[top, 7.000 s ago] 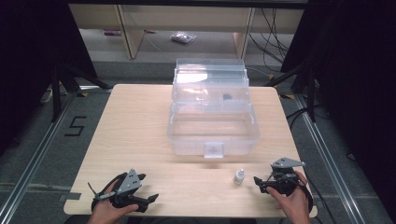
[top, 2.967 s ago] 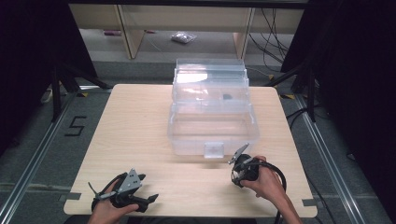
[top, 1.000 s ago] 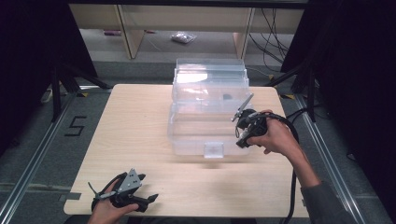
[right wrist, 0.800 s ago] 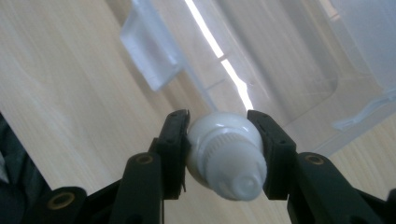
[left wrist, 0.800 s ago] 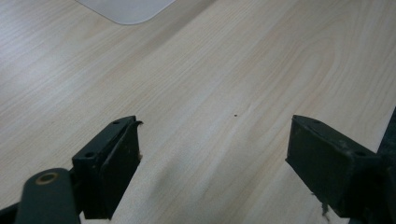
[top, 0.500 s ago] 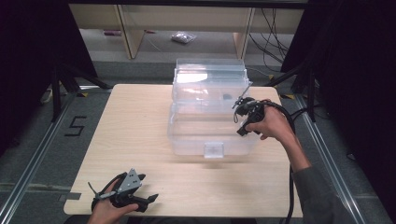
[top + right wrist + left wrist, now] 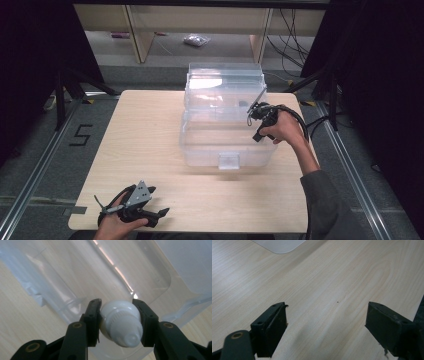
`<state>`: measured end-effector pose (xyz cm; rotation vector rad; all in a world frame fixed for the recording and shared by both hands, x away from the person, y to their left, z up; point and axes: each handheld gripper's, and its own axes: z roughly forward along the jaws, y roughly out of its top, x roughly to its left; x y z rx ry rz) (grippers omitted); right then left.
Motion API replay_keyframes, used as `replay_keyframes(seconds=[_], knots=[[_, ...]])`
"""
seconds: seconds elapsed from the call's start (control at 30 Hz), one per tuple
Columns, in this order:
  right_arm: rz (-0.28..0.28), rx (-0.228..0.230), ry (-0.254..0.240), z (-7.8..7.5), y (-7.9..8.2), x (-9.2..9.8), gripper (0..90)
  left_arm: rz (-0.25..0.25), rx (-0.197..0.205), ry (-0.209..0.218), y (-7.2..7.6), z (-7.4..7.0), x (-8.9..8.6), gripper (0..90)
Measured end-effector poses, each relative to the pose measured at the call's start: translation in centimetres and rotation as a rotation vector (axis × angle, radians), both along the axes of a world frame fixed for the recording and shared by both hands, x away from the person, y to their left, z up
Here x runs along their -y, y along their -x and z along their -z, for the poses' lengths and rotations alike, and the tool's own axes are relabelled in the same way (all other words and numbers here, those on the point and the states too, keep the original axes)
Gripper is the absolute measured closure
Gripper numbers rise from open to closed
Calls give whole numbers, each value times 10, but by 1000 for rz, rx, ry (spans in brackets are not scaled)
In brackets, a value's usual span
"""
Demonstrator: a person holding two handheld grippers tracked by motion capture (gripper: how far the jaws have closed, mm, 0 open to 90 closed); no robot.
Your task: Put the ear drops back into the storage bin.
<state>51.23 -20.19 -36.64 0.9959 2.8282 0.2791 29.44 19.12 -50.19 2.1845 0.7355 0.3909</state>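
Note:
A small white bottle [image 7: 121,322] with a ribbed cap sits between the jaws of my right gripper [image 7: 117,307], which is shut on it. That gripper [image 7: 251,118] hovers over the right side of a clear plastic box [image 7: 225,159], jaws pointing down into it, and the box's wall [image 7: 62,290] shows just behind the bottle. The box's lid [image 7: 225,80] stands open at the back. My left gripper [image 7: 157,202] rests on the wooden table [image 7: 145,130] near the front left edge. Its jaws [image 7: 327,322] stand open, with bare wood between them.
A small dark item [image 7: 241,104] lies in the back part of the box. Behind the table stands a low shelf with a plastic bag [image 7: 195,40] on the floor. Cables [image 7: 292,35] hang at the back right. A floor mark [image 7: 80,135] lies to the left.
My right hand has carried the bottle a little farther back and lower along the box's right side. The left gripper has stayed still.

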Motion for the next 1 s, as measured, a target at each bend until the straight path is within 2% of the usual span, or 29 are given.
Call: replay_keyframes(seconds=[0.13, 0.17, 0.27, 0.33, 0.4, 0.47, 0.5, 0.57, 0.6, 0.7, 0.87, 0.93, 0.97, 1.0], knots=[[37, -21, -2, 12, -6, 2, 601, 2, 0, -3, 0, 0, 0, 168], [47, -29, 12, 14, -7, 1, 601, 2, 1, -4, 0, 0, 0, 168], [44, -30, 14, 22, -10, 3, 601, 3, 1, -3, 0, 0, 0, 168], [54, -52, 16, 28, -12, 2, 601, 3, 1, -3, 0, 0, 0, 168], [74, -56, 38, 32, -13, 3, 601, 4, 1, -3, 0, 0, 0, 168], [56, -52, 42, 35, -14, 3, 601, 3, 0, -3, 0, 0, 0, 168], [85, -64, 52, 37, -15, 2, 601, 3, 2, -2, 0, 1, 1, 167], [83, -68, 51, 38, -16, 2, 601, 6, 3, -9, 0, 0, 0, 168], [52, -54, 48, 40, -18, 3, 601, 7, 4, -11, 0, 0, 0, 168], [84, -74, 54, 46, -19, 1, 601, 4, 0, -3, 0, 0, 0, 167], [67, -82, 53, 52, -21, 1, 600, 6, 3, -11, 0, 0, 0, 168], [88, -88, 60, 52, -20, -1, 601, 6, 3, -10, 0, 0, 0, 168], [55, -77, 50, 55, -23, 1, 601, 3, 1, -1, 0, 1, 1, 168], [55, -77, 50, 55, -23, 1, 601, 3, 1, -1, 0, 1, 1, 167]])
